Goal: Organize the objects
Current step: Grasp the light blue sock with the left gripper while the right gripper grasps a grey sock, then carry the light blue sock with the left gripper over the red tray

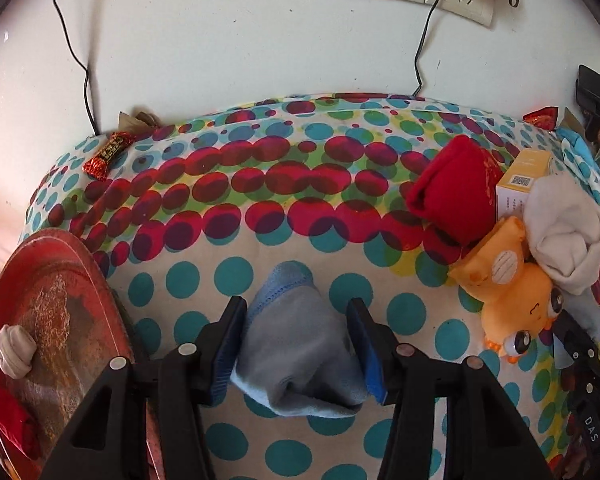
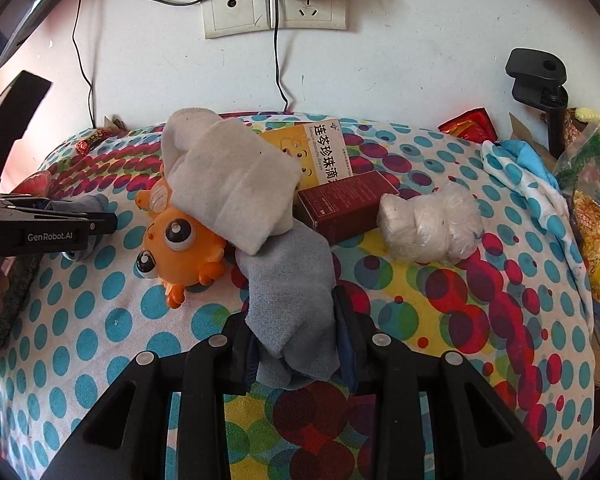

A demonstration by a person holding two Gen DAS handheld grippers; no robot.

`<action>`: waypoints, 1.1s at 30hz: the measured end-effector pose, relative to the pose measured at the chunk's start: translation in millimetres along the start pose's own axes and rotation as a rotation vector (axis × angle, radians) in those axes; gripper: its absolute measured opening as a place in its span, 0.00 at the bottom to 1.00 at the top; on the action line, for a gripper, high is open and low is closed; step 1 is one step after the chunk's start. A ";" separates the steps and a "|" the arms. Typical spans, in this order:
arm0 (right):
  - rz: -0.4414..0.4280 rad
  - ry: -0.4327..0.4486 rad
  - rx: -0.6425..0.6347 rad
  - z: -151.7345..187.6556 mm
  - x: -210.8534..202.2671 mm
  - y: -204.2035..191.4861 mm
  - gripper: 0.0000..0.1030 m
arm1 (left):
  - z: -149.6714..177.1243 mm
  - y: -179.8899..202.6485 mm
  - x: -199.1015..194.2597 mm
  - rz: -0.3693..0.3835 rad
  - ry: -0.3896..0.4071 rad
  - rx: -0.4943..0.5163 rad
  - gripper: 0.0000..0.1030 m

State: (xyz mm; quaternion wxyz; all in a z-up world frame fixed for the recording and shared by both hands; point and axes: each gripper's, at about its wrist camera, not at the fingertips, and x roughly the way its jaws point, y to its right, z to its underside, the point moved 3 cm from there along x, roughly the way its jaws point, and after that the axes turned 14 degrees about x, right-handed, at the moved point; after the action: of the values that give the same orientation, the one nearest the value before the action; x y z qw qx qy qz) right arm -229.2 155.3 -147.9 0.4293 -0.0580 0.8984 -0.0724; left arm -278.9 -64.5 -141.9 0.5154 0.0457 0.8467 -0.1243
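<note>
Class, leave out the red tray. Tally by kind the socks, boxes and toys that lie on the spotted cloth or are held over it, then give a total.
Socks: 4 (blue sock, grey sock, white sock, red sock)
Boxes: 2 (yellow box, dark red box)
Toys: 1 (orange toy)
Total: 7

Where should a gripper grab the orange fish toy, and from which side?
Probably across the orange fish toy's round body, coming from its bare front-left side in the right wrist view. The white sock lies over its back, and the grey sock, held by the right gripper, crowds its right. A small fin might slip.
</note>
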 end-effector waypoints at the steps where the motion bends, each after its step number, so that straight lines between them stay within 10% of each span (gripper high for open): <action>1: -0.001 0.000 0.001 -0.1 -0.1 0.3 0.29 | 0.5 0.8 -1.7 0.002 0.004 0.002 0.47; 6: 0.005 0.000 -0.003 0.1 0.1 0.7 0.30 | 8.5 2.8 -12.9 0.069 0.009 -0.030 0.34; 33: 0.050 -0.001 -0.033 1.0 1.3 -4.6 0.30 | 50.3 7.1 -99.6 0.029 0.078 0.011 0.34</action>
State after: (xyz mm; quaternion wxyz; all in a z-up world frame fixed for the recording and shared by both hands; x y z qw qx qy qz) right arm -229.1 150.5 -148.6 0.4303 -0.0425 0.9005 -0.0467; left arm -187.8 -65.5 -77.0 0.4833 0.0656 0.8648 -0.1194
